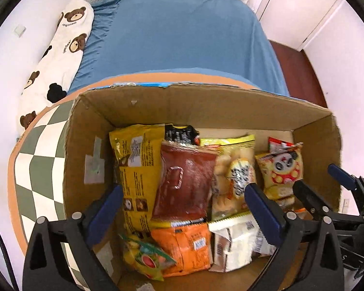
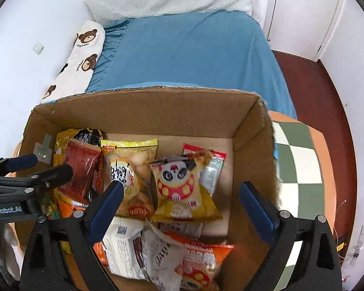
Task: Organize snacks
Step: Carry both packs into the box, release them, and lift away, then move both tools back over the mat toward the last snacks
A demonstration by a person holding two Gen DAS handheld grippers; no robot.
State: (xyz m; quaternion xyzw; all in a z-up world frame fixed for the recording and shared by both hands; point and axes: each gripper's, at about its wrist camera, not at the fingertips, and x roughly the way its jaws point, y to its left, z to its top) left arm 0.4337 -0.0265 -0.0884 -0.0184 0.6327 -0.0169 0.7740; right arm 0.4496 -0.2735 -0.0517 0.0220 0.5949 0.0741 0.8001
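Open cardboard box (image 2: 143, 111) of snack packets, right tongs (image 2: 182, 201) spread above

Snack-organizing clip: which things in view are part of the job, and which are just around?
Job: cardboard box; dark red packet; panda packet; orange packet; left gripper, right gripper, both open.

Around: blue bed sheet; bear pillow; checkered table.

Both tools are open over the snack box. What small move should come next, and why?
Probably lower the right tool onto the yellow panda-print snack bag. Its jaws stand open and empty around that bag, which lies on top inside the brown cardboard box, unobstructed.
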